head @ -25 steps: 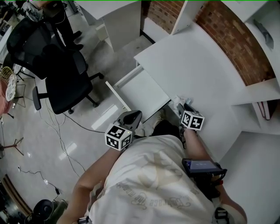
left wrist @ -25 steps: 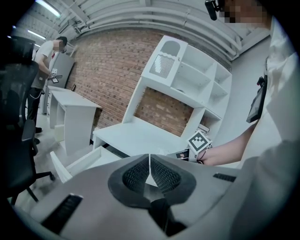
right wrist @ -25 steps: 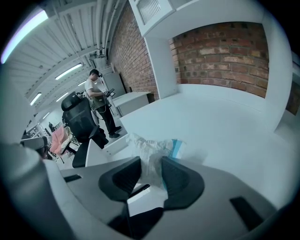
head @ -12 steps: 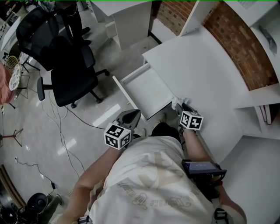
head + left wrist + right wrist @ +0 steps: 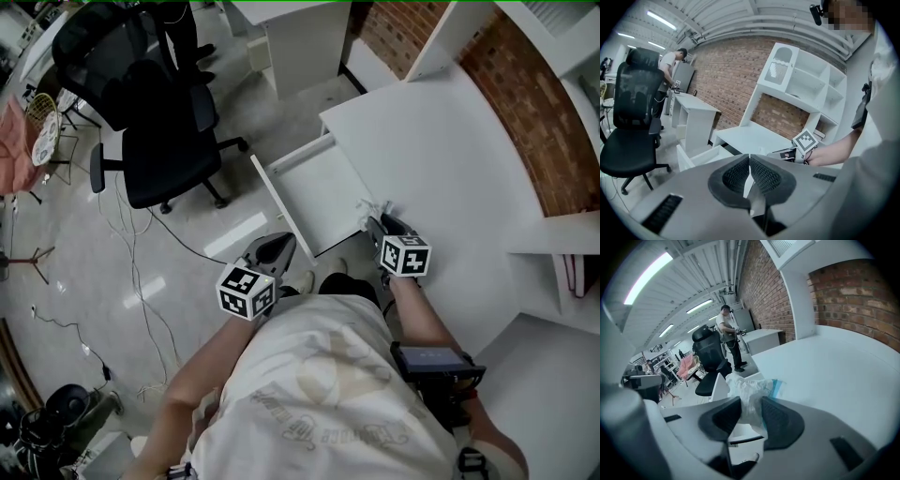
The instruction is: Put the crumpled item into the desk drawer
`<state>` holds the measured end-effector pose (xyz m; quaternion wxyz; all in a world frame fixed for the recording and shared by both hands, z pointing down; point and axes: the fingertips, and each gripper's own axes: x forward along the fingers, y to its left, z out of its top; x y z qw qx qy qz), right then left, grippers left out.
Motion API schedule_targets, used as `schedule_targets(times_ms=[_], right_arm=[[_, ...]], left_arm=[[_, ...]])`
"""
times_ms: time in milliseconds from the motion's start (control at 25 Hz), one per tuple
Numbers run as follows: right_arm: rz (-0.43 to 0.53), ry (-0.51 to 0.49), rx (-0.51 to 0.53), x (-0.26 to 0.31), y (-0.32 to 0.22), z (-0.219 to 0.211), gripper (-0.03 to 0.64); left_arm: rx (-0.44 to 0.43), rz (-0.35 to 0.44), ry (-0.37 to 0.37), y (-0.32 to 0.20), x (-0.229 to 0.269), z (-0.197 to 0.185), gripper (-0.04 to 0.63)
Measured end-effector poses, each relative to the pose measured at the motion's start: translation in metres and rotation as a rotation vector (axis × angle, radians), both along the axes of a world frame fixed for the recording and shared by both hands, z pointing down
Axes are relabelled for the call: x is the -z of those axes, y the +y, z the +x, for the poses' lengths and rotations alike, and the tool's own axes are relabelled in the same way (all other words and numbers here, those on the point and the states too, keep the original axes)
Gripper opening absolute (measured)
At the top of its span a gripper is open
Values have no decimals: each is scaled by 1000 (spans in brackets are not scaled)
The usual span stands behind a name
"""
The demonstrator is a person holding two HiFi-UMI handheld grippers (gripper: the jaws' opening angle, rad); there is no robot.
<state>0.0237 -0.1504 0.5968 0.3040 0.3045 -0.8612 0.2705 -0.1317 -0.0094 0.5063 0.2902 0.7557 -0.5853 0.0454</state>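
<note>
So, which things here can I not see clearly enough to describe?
- Crumpled white item with blue edge: right gripper view, pads of the right tongs cover its lower part; head view, too small.
- Open white desk drawer: right gripper view, mostly behind that item and the tongs.
- Reddish upright things beside the white desk: head view, cut off by the right edge.

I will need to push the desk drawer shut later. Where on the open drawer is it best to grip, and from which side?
Grip the top edge of the front panel of the drawer, coming from above with the jaws across its thickness. It is a thin upright board standing free on the floor side, and no handle shows, so that edge probably gives the surest hold.
</note>
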Motion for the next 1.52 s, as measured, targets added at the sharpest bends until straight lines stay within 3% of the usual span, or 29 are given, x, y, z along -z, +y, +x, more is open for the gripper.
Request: schedule_targets(times_ms=[400, 680, 1520], right_arm=[[-12, -17, 234, 4, -1, -27, 156], [-56, -35, 335, -7, 5, -45, 156], [-172, 21, 472, -57, 22, -88, 156]], left_arm=[[132, -39, 13, -15, -3, 14, 27], [189, -76, 5, -11, -6, 22, 26], [325, -161, 34, 21, -25, 23, 27]])
